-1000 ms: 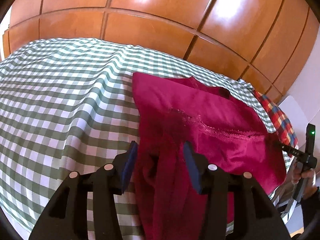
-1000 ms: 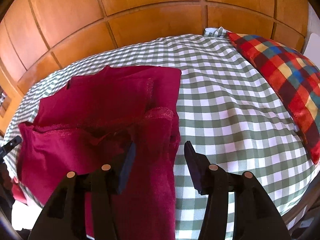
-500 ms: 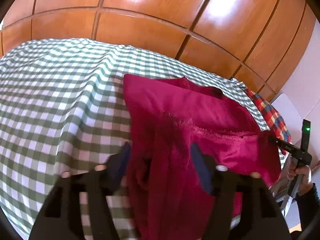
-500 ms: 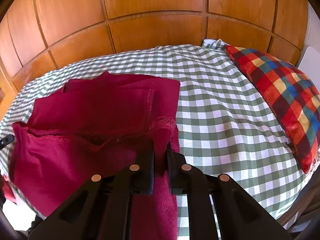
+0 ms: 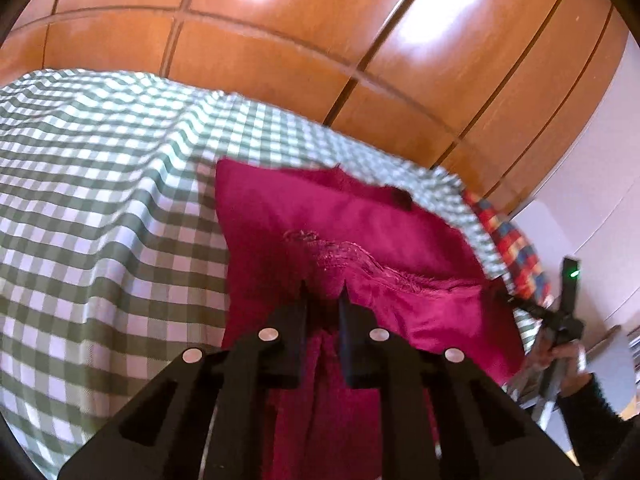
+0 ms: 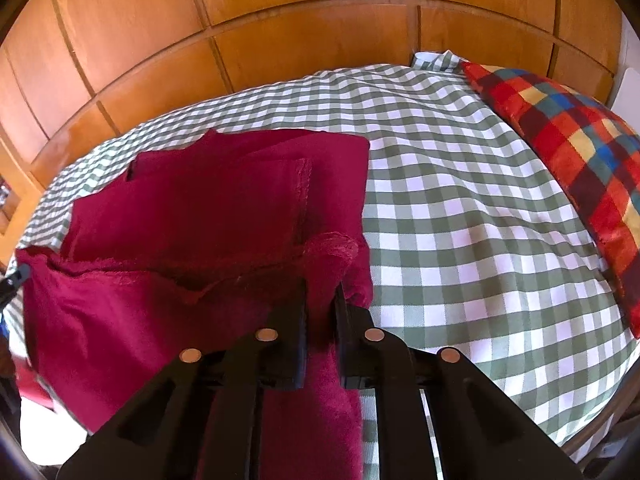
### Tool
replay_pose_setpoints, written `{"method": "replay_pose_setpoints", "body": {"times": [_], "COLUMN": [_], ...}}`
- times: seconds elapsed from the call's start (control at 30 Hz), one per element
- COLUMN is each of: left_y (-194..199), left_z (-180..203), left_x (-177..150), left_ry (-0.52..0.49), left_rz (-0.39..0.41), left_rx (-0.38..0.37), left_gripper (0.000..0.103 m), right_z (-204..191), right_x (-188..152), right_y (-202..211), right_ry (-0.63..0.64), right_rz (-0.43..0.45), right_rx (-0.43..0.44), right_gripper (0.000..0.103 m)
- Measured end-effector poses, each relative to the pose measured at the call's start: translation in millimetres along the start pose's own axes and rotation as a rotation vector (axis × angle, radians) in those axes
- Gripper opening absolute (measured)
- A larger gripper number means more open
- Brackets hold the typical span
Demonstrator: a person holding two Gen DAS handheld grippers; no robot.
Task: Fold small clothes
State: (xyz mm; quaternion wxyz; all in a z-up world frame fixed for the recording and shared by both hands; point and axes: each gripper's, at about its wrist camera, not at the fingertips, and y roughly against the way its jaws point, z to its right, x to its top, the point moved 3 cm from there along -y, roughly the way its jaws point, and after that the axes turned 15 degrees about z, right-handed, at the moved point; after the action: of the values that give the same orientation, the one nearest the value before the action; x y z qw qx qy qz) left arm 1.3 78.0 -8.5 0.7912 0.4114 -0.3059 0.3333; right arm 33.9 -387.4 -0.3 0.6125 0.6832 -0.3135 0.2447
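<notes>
Cloth is what both my tongs have hold of: one red garment (image 6: pixel 192 216), part folded, lying on the near half of the checked bed (image 6: pixel 460 184) with its lower part hanging over the near edge. My right tongs (image 6: pixel 320 300) are clamped on the right end of its fuzzy hem, and my left tongs (image 5: pixel 323 294) are closing on the left end of that same hem, cloth already between the jaws. To do this fold well, I judge I should let the left grip settle first, then lift both ends together, keep the hem taut and level between them, and lay it toward the far edge so it lands square on the folded part. I count one garment, one bright checked pillow (image 6: pixel 568 148) at the bed's right edge, two tongs.
</notes>
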Motion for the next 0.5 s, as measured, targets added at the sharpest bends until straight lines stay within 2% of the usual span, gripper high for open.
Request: {"method": "replay_pose_setpoints", "body": {"times": [0.1, 0.27, 0.37, 0.5], "left_y": [22, 42, 45, 33], "left_z": [8, 23, 30, 28], "left_x": [9, 26, 43, 64], "left_ry": [0.007, -0.009, -0.022, -0.042], "left_rz": [0.044, 0.109, 0.149, 0.179], "left_rx": [-0.024, -0.033, -0.049, -0.013], "left_gripper": [0.011, 0.011, 0.011, 0.011], "right_z": [-4, -9, -13, -19], "right_x": [3, 26, 45, 70], "right_y": [14, 44, 54, 45], "right_ry": [0.018, 0.025, 0.015, 0.024], "right_rz": [0.025, 0.115, 0.168, 0.208], "right_rx": [0.015, 0.029, 0.045, 0.037], "right_gripper": [0.007, 0.007, 0.007, 0.007]}}
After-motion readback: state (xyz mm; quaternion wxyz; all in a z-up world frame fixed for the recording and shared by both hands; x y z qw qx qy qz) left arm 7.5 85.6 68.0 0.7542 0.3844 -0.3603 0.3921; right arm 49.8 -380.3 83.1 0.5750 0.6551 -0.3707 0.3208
